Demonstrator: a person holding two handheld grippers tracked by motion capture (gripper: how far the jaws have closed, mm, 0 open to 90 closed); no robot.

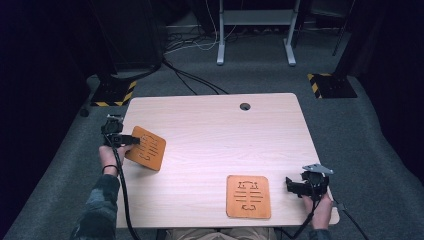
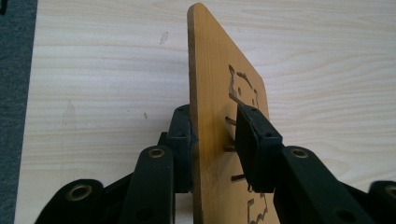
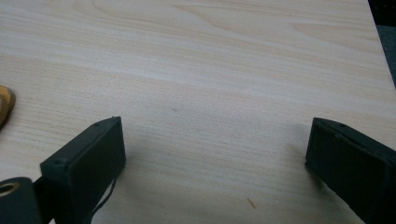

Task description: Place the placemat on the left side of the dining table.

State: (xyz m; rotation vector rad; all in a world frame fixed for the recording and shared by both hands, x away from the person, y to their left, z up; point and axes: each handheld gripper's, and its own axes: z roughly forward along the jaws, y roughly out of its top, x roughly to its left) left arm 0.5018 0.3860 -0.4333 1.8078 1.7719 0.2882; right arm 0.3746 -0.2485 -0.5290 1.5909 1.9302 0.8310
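Note:
Two thin orange-brown wooden boards with cut-out patterns are in play. One board (image 1: 147, 148) is at the table's left side, lifted and tilted, with my left gripper (image 1: 131, 140) shut on its left edge. In the left gripper view that board (image 2: 219, 88) stands on edge between the black jaws of my left gripper (image 2: 217, 135). The second board (image 1: 248, 196) lies flat near the front edge. My right gripper (image 1: 291, 185) rests just right of it, open. In the right gripper view my right gripper (image 3: 215, 149) is wide open over bare wood, with a corner of the flat board (image 3: 4, 105) at far left.
The light wood table (image 1: 215, 130) has a cable hole (image 1: 245, 106) near its back edge. Grey carpet surrounds it, with cables, a desk frame (image 1: 255, 30) behind and yellow-black striped stand bases (image 1: 327, 85) at both sides.

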